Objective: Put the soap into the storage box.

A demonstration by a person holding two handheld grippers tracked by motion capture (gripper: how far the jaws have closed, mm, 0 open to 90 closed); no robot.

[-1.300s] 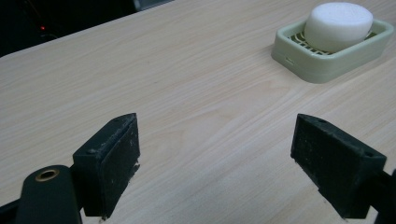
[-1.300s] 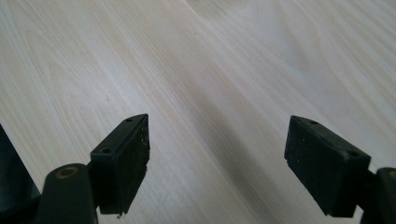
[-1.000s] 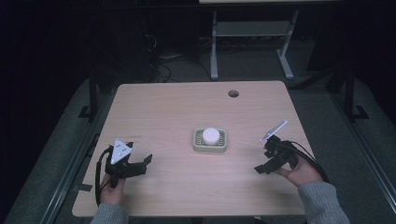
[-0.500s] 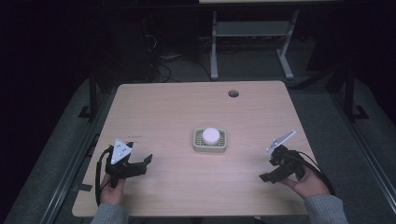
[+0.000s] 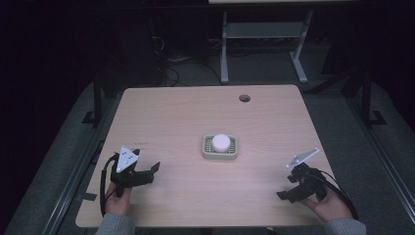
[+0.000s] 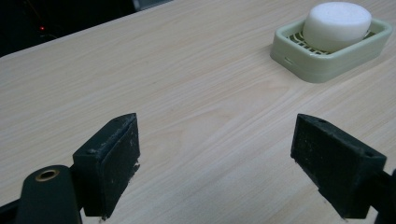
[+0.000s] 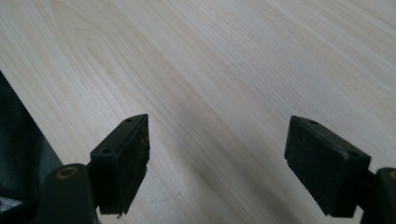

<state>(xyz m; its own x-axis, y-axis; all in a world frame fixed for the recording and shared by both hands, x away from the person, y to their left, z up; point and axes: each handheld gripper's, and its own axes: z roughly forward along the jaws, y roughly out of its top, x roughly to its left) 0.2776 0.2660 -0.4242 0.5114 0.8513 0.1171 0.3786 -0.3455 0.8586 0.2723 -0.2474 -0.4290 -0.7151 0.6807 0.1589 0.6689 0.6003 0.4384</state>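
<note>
My left gripper [image 5: 147, 172] sits low over the table [image 5: 186, 112], well off to the near left of the soap dish [image 5: 220, 148]. Its jaws stand wide apart with nothing between them; in the left gripper view [image 6: 215, 154] I see bare wood grain in the gap and the dish [image 6: 332, 49] farther off toward the upper right. A grey three-cornered plate [image 5: 127, 157] rides on top of it, and a black cable [image 5: 103, 188] loops down beside the hand [image 5: 119, 198] that holds it.

My right gripper [image 5: 289, 188] is near the front right corner of the table, well apart from the dish, on its near right side. Its jaws are also spread wide and hold nothing; the right gripper view [image 7: 217, 156] shows plain tabletop between them and the table's edge, with dark floor beyond it, at the left of that view. Its own grey plate [image 5: 302, 157] tilts up above the hand [image 5: 333, 208].

The dish is pale green, rectangular, with a slotted floor, and it stands flat on the table roughly midway between my two grippers, a little farther from me than either. A white round soap [image 5: 221, 142] lies in it, its flat top rising above the rim; the left gripper view [image 6: 337, 23] shows it as a thick puck seated inside the dish. Beyond the dish, toward the far edge, there is a round hole [image 5: 244, 98] in the tabletop.
</note>
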